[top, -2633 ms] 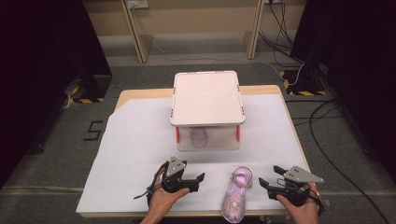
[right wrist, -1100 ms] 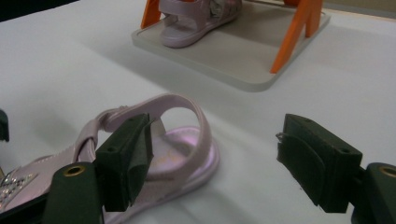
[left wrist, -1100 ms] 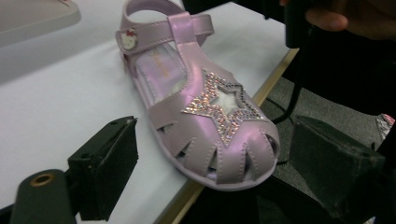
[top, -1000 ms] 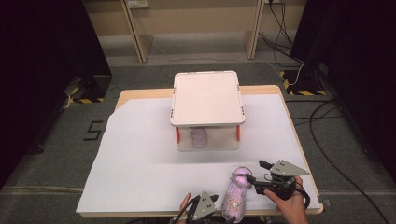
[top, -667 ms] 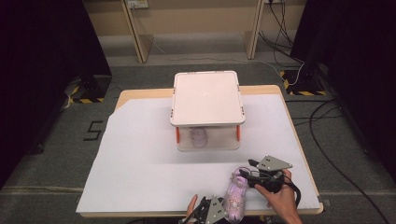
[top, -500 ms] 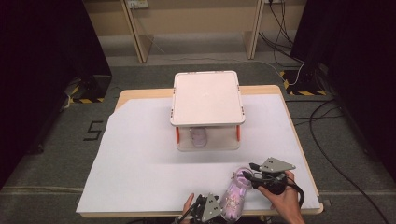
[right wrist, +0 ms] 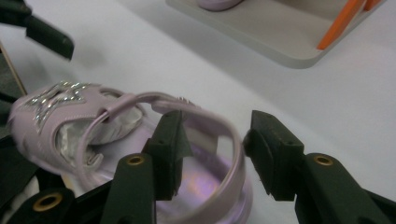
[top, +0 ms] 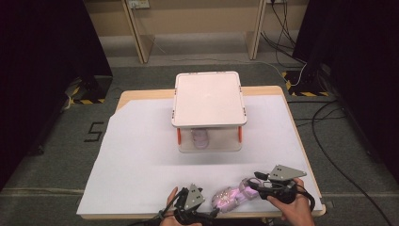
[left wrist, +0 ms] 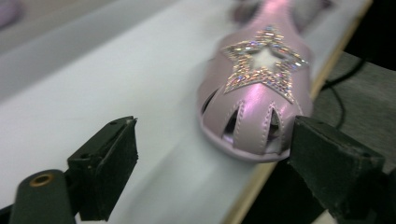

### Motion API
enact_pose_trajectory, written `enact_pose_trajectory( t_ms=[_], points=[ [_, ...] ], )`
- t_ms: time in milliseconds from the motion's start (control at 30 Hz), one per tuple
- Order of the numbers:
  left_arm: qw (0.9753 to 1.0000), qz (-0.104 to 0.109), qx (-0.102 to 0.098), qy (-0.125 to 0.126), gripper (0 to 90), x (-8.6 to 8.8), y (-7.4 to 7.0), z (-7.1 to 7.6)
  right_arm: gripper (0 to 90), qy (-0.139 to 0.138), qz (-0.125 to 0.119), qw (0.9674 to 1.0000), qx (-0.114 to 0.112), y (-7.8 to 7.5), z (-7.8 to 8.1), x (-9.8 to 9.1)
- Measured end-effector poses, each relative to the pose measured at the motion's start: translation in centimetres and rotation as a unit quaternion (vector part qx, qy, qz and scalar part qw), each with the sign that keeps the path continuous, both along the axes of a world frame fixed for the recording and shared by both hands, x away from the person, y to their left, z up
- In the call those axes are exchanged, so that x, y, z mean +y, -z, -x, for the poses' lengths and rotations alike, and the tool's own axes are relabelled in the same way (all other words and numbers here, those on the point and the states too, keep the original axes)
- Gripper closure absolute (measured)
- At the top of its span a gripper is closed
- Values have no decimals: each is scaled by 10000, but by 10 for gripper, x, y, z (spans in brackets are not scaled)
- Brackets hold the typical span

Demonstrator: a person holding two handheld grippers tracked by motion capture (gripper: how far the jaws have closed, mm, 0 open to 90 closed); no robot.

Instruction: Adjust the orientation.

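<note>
A lilac sandal (top: 229, 197) with a glitter star lies near the table's front edge, toe to the left. My left gripper (top: 210, 213) is open at the toe; in the left gripper view its wide jaws flank the toe (left wrist: 254, 107) without touching. My right gripper (top: 252, 184) sits at the heel. In the right gripper view (right wrist: 212, 149) one jaw is inside the sandal and the other outside, with the heel band (right wrist: 236, 140) between them. Those jaws have just been closing, then eased a little; the inner pad stands off the band, so it is open.
A white lidded stand (top: 208, 99) with orange posts sits mid-table, with a second lilac sandal (top: 200, 138) under its top. White paper (top: 141, 155) covers the table. The sandal's toe reaches the front table edge (left wrist: 280, 158). Cables lie on the floor at right.
My left gripper slid right to the sandal's toe. The right gripper came in over the heel and its jaws narrowed. The sandal now lies more sideways than before.
</note>
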State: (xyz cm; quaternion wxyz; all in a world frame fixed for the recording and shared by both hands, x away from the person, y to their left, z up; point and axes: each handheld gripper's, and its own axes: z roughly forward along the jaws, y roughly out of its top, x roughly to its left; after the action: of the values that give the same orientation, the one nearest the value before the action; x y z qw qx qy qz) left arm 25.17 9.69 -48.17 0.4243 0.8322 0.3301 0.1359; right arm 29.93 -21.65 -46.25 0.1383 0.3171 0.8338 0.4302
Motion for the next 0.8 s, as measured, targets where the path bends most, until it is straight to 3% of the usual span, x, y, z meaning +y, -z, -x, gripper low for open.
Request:
enact_pose_trajectory(
  t_ms=[100,400,500,567,633,800],
  points=[
    [9996,83,86,-251,146,10,-1,-13,549,-47,19,10000,48,0,4,-1],
    [9983,144,225,-516,133,19,2,-32,545,-386,3,9992,41,-1,13,-2],
    [9976,155,175,-649,151,20,3,-38,541,-507,-43,9987,35,-1,16,0],
    [9969,159,165,-751,227,20,5,-45,544,-611,21,9981,17,-1,18,2],
    [9954,243,244,-891,221,19,8,-54,544,-684,10,9976,59,0,19,4],
    [9941,455,361,-911,211,24,5,-57,544,-848,180,9962,91,4,21,12]
  ],
)
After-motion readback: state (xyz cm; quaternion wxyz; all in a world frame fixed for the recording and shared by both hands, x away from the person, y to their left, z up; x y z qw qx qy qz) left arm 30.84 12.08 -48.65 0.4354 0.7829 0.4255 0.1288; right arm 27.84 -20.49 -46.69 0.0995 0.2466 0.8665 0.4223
